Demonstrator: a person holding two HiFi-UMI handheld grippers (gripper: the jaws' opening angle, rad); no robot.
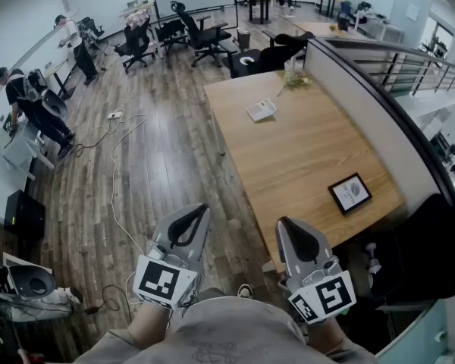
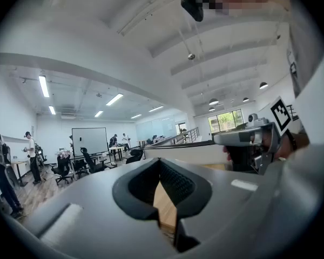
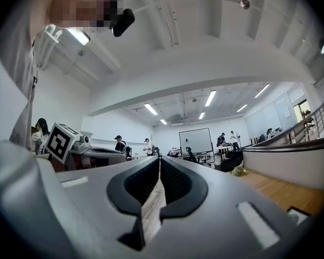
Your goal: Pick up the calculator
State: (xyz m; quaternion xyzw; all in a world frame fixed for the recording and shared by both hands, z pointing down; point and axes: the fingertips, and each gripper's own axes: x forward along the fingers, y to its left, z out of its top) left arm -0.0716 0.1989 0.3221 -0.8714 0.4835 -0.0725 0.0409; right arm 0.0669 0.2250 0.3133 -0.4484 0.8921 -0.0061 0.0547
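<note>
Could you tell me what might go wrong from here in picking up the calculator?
The left gripper and right gripper are both shut; the jaws must open before reaching the calculator, or they could shove it. It lies flat and far up the table, so pinching it may be awkward.

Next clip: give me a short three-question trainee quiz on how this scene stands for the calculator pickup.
1. True or false: the calculator lies on the wooden table, untouched by either tongs.
2. Which lies nearer the person: A, the calculator, or B, the black-framed tablet?
3. Fill in: the left tongs and right tongs are both ____ and empty.
Key: 1 true; 2 B; 3 shut.
</note>
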